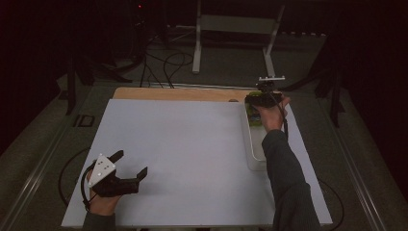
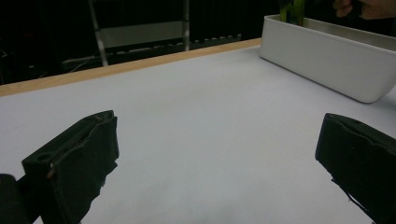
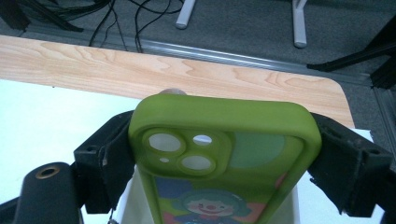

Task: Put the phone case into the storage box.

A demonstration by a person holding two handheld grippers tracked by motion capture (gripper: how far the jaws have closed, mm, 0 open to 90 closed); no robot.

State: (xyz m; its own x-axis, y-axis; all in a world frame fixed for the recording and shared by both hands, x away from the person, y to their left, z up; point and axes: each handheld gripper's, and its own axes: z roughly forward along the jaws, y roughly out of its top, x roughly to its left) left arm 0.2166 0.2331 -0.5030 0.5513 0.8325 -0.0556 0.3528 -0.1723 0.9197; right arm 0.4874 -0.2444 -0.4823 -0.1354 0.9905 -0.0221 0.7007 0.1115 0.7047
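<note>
Clamped on both long edges of a green phone case [image 3: 224, 154], the right gripper [image 1: 262, 98] holds it over the far end of the white bin [image 1: 255, 154] at the table's right side (the case's back shows camera cut-outs and a cartoon clown print). Its jaws press the case from either side, and the wooden table edge [image 3: 93, 65] lies beyond. Near the front left corner of the white tabletop [image 1: 192, 144], the left gripper [image 1: 129, 166] rests with jaws spread wide and nothing between them, well apart from the bin.
</note>
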